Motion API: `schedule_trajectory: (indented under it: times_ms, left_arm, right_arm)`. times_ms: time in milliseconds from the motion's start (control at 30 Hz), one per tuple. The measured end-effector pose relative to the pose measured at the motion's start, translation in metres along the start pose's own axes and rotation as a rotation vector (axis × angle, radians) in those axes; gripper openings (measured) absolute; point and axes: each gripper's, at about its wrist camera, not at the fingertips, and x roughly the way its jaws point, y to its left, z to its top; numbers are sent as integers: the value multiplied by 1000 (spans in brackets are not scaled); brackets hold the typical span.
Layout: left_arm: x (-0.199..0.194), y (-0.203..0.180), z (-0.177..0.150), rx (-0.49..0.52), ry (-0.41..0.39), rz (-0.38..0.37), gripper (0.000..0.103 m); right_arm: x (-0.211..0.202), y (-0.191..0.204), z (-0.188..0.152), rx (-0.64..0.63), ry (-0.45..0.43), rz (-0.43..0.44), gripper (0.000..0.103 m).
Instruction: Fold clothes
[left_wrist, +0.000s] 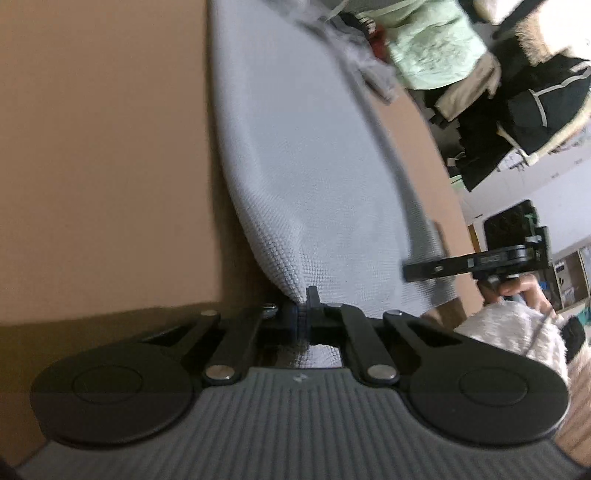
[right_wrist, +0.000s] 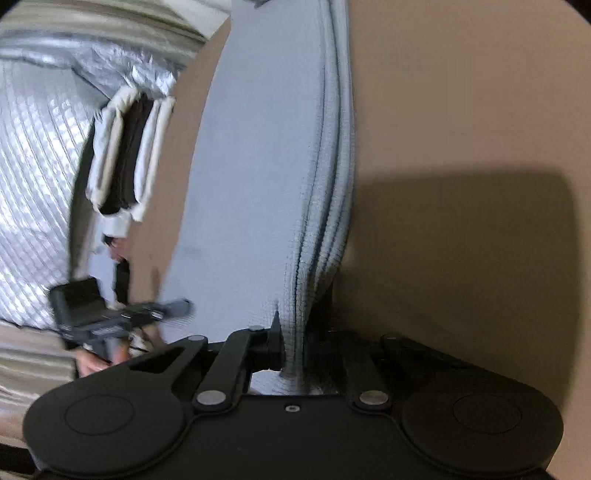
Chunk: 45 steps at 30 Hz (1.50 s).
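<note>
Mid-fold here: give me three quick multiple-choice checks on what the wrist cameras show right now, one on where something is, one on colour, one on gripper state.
1. Where does the pile of other clothes lie in the left wrist view?
A. top right, past the far end of the cloth
B. under the gripper
C. bottom left of the table

2. What colour is the garment being folded?
A. red
B. light grey
C. dark green

3. How do the two grippers stand?
A. both open
B. only the left shut
C. both shut on the cloth

Answers:
1 A: the pile of clothes sits top right on the table.
2 B: the grey garment is light grey knit.
3 C: the left gripper and the right gripper each pinch fabric.
</note>
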Motion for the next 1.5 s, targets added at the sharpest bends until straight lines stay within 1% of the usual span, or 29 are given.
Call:
schedule_trajectory:
  times_ms: [67,167,267,367,433,500,600,667,767,800,867,900,967,1000,1033,1067,1100,1133,1167,1200,1233,1267,1300,1333,1367,1400,1433,1467,1500]
  left_arm:
    - [-18,-6,4,31,-32,-3,3]
    - [-48,-9,9,44,-88,2,3]
    - [-79,-4,15,23,-126,13,3]
    - [-110,1,22,2,-164,24,3]
    - [-125,1,24,10,-183,46,3]
    - [-138,-1,23,33,-194,76,3]
    - [-155,-5,8,86,-169,120,3]
    - [-163,-4,-9,82,-134,141,3]
    - [-178,1,-36,66,-98,163,3]
    - [-177,3,-43,68,-83,175,3]
    - [-163,8,-52,75,-18,224,4]
    - [-154,13,-53,66,25,259,5]
    - [-139,18,-51,55,100,311,6]
    - [-135,18,-49,54,120,321,6]
    - [-137,17,-46,58,118,309,7]
    - [-142,14,-40,64,99,289,12]
    - [-150,11,-33,70,66,268,14]
    - [-158,7,-22,74,22,239,18]
    - [-166,4,-10,76,-34,197,23]
    - [-173,1,3,74,-83,154,27]
    - [-173,-4,19,79,-116,116,34]
    - [-167,-11,36,99,-137,90,35]
    - [-162,-18,54,120,-157,63,35]
    - [-153,-25,69,140,-171,51,35]
    - [-139,-32,82,161,-174,57,35]
    - [-121,-38,92,184,-174,58,35]
    - [-104,-43,103,207,-173,59,35]
    - [-87,-49,113,230,-172,61,35]
    - [-70,-55,121,257,-171,58,35]
  right_arm:
    - [-8,12,3,-52,5,-14,10]
    - [-16,33,11,-86,0,1,8]
    - [-22,56,14,-105,-4,-4,8]
    - [-20,87,13,-126,-32,40,8]
    - [-17,103,9,-130,-48,64,8]
    - [-11,118,2,-148,-40,52,8]
    - [7,150,-15,-230,-10,-47,8]
    - [20,173,-29,-291,14,-119,8]
    - [41,198,-58,-346,72,-162,8]
    - [46,204,-68,-373,89,-185,8]
    - [56,211,-76,-402,115,-248,9]
    - [59,212,-73,-391,118,-277,15]
    - [64,217,-61,-349,109,-296,28]
    - [60,218,-55,-341,79,-305,40]
    - [52,219,-47,-335,27,-316,42]
    - [39,218,-38,-312,-42,-311,42]
    - [25,217,-28,-290,-110,-305,43]
    - [12,215,-18,-264,-179,-293,46]
    - [-1,209,-5,-225,-250,-261,49]
    - [-14,203,8,-186,-321,-228,58]
    - [-26,195,22,-141,-388,-196,65]
    - [-36,178,37,-70,-448,-173,66]
    - [-39,165,56,32,-509,-171,66]
    - [-45,144,72,139,-561,-175,66]
    - [-46,126,85,244,-611,-189,66]
    - [-49,109,91,350,-670,-195,65]
    - [-46,99,93,405,-722,-168,65]
    - [-45,90,92,415,-762,-137,65]
    - [-44,82,88,426,-797,-141,65]
